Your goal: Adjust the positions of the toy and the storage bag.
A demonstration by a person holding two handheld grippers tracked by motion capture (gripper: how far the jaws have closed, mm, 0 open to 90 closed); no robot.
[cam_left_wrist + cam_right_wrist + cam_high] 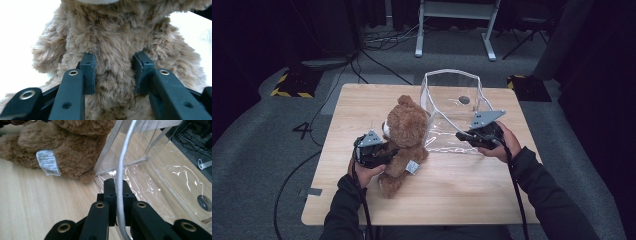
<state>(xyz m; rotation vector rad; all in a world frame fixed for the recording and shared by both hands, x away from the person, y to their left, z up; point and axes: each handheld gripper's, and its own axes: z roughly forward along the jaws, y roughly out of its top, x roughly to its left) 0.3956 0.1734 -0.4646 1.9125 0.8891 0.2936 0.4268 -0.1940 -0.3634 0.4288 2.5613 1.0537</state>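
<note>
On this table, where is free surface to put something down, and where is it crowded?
Free: the table strip along the near edge between the person's forearms, and the far left corner behind the teddy bear. Crowded: the middle, where the bear touches the clear bag, with the left gripper and right gripper there.

A light wooden table (462, 190) stands on grey floor. Two things rest on it — a brown teddy bear (404, 135) just left of centre, and a clear plastic bag (454, 107) at two o'clock from the bear, touching its side. The six o'clock half of the tabletop shows bare wood grain.
</note>
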